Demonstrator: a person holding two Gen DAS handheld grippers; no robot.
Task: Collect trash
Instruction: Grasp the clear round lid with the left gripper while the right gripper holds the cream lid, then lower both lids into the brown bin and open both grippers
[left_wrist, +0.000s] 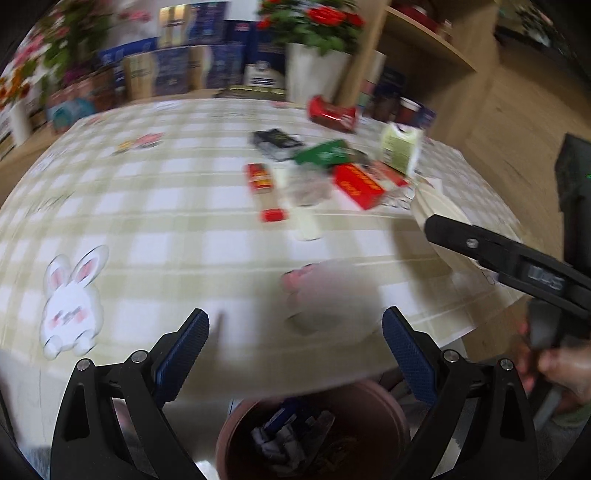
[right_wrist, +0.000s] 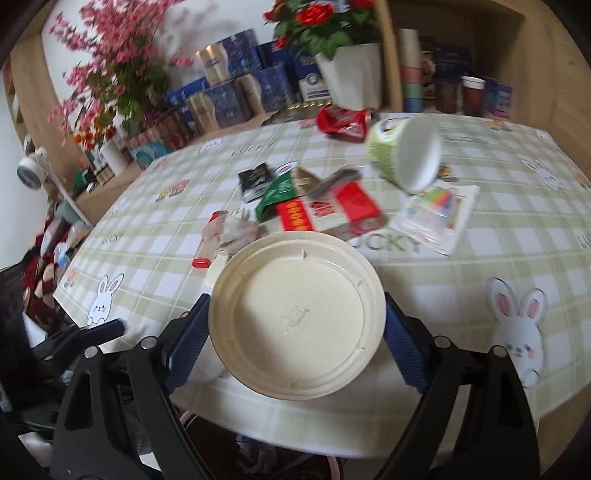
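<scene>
The right gripper (right_wrist: 295, 332) brackets a cream disposable plate (right_wrist: 297, 314) at the near edge of the counter (right_wrist: 498, 229); its blue pads stand at 9 and 3 o'clock of the rim, touching or just short of it (contact cannot be confirmed). Judged from this, the plate is straddled but not yet firmly gripped. The plate is round, so no long axis governs the grasp — only the rim line between the pads.

The left gripper (left_wrist: 295, 354) is released and empty, jaws wide. Directly below it, at 6 o'clock in the left wrist view, sits a brown bin (left_wrist: 314, 435) already holding crumpled scraps. The right gripper is plainly the nearer to the plate.

Remaining litter lies at 12 o'clock beyond the plate: a red carton (right_wrist: 332, 212), a green packet (right_wrist: 277, 194), a black packet (right_wrist: 255, 179), a clear tube with red cap (right_wrist: 208, 240) lying with its long axis running 12 to 6, a tipped green-and-white paper cup (right_wrist: 406, 155), a crushed red wrapper (right_wrist: 343, 118) and a colourful card (right_wrist: 437, 218).

Legible writing: "LUCKY" printed on the checked tablecloth — nothing else reads through the blur.
</scene>
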